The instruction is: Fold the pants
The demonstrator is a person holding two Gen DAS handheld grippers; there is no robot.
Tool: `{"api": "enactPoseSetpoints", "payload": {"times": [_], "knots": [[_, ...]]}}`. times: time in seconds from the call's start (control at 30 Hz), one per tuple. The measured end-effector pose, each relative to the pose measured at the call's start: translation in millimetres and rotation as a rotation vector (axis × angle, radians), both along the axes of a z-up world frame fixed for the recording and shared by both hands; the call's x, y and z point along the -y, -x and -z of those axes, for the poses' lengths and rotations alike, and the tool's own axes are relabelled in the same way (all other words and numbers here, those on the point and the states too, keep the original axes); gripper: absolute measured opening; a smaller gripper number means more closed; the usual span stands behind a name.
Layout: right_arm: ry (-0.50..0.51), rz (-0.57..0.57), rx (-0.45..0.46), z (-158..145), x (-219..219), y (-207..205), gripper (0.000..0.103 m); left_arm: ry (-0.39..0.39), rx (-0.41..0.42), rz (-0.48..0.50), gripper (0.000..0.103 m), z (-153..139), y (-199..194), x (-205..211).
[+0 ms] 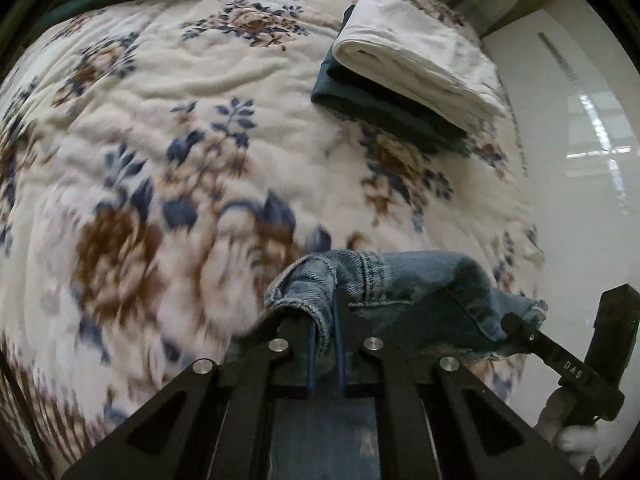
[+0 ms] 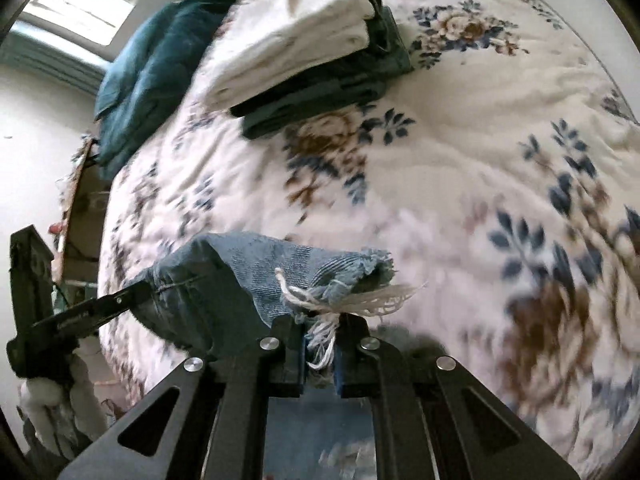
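Blue denim pants (image 1: 404, 280) hang between my two grippers above the bed. My left gripper (image 1: 324, 316) is shut on a hemmed edge of the pants. My right gripper (image 2: 320, 332) is shut on a frayed edge of the same pants (image 2: 256, 268), with white threads hanging between its fingers. The right gripper also shows at the right edge of the left wrist view (image 1: 516, 326), gripping the far end of the denim. The left gripper shows at the left of the right wrist view (image 2: 132, 296). The rest of the pants hangs below, out of sight.
A floral quilt (image 1: 208, 92) covers the bed. A stack of folded clothes, white (image 1: 416, 52) on dark green (image 1: 380, 108), lies at the far side; it also shows in the right wrist view (image 2: 304, 40). A teal blanket (image 2: 152, 64) lies beyond it. White floor (image 1: 580, 160) borders the bed.
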State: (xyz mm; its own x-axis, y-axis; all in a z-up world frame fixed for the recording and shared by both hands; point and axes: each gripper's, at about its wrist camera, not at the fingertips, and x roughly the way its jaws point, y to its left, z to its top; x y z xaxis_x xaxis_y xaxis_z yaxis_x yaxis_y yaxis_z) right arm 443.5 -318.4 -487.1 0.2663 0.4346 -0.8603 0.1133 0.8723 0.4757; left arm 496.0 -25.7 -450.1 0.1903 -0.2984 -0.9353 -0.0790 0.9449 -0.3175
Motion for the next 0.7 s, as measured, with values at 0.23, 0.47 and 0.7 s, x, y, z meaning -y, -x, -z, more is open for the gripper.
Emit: {"api": "enactPoseSetpoints", "payload": {"times": [0.23,0.47,0.7], "knots": [[-0.085,-0.051,-0.176,5,-30,141,0.01,0.036,-0.188,-0.08,0.006,3,129,-29],[-0.045,-0.203,-0.472,98,-58,235,0.03,-0.117,-0.403,-0.093,0.013,96,207,-51],[-0.042,-0.165,-0.568,102,-21,254,0.086,-0.038,-0.463,-0.168,0.032,96,237,-75]]}}
